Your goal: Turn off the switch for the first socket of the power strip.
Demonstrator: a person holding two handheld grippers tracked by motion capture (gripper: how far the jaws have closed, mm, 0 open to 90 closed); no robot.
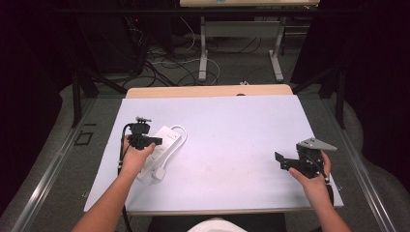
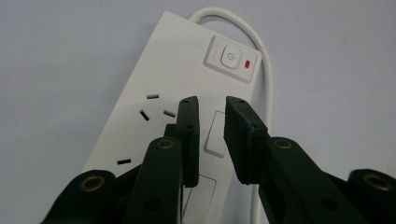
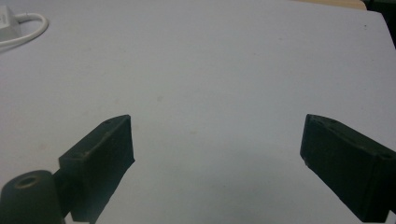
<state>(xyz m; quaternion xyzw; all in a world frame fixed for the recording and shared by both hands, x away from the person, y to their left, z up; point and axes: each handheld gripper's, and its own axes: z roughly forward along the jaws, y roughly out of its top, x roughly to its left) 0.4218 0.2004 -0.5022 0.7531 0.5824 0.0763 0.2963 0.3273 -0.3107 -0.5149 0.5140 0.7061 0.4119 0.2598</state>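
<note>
left hand-held gripper (image 2: 211,109) hovers nearly closed over the white power strip (image 2: 187,88); right hand-held gripper (image 3: 217,140), at 4 o'clock, is spread wide.

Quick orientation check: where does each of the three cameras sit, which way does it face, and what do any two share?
High view: above the person's side, facing forward and down on the table; forearms, left hand-held gripper, right hand-held gripper.
Left gripper view: looks along narrowly parted jaws, down at the power strip.
Right gripper view: looks along wide-open jaws, across bare tabletop.
Shared: power strip and its cable in all three.
</note>
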